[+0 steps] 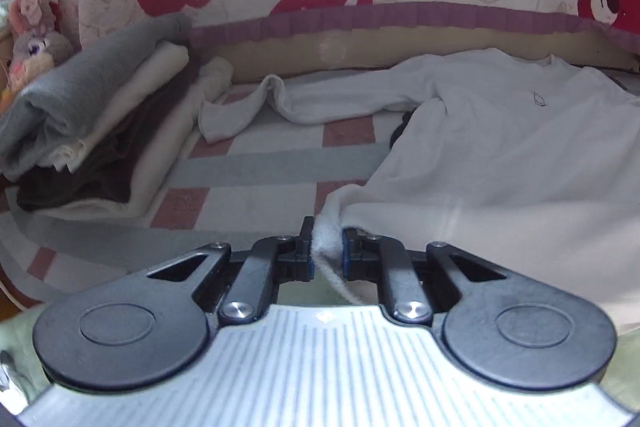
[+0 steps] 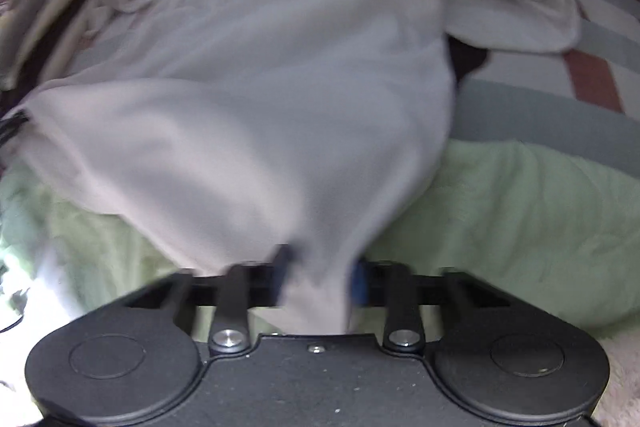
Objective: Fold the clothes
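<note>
White shirt [image 1: 500, 147] hem is pinched by both low, level grippers: left [image 1: 326, 247], right [image 2: 320, 279].

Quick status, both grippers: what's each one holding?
Left gripper: shut on the white shirt hem.
Right gripper: shut on the same white shirt, view blurred.
</note>
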